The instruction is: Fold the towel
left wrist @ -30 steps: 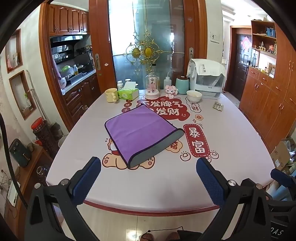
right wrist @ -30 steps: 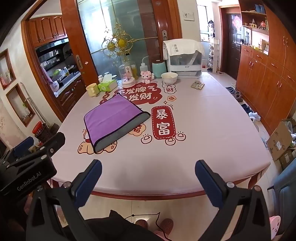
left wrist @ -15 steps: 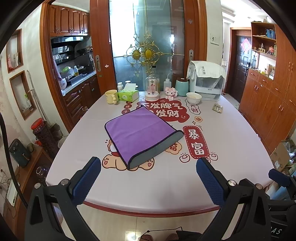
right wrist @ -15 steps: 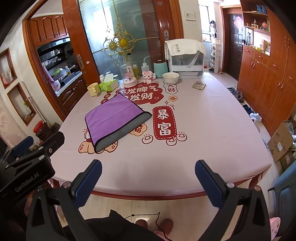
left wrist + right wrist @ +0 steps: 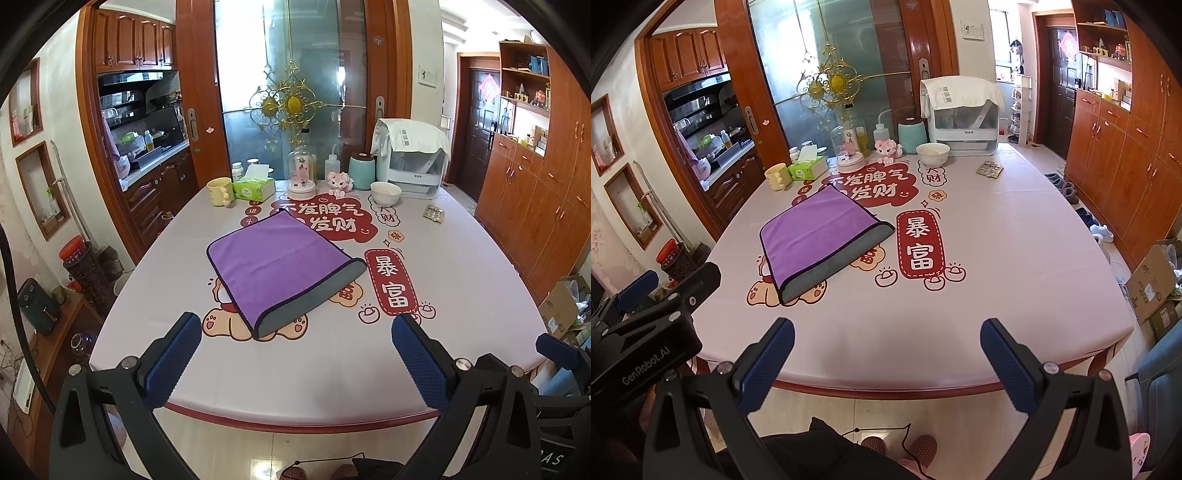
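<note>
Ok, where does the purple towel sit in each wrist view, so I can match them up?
Left wrist: purple towel lies centre frame, ahead of the open left tongs.
Right wrist: towel lies left of centre, far-left of the open right tongs.
Shared landmark: the red banner print just right of the towel.

table (image 5: 461,295) – pink printed cover, red characters | far edge, left to right: yellow mug (image 5: 218,192), green tissue box (image 5: 254,189), glass dome (image 5: 301,173), squeeze bottle (image 5: 331,168), pink toy (image 5: 340,183), teal canister (image 5: 361,170), white bowl (image 5: 385,192), cloth-draped white appliance (image 5: 412,162) | blister pack (image 5: 433,213) – near the far right edge
</note>
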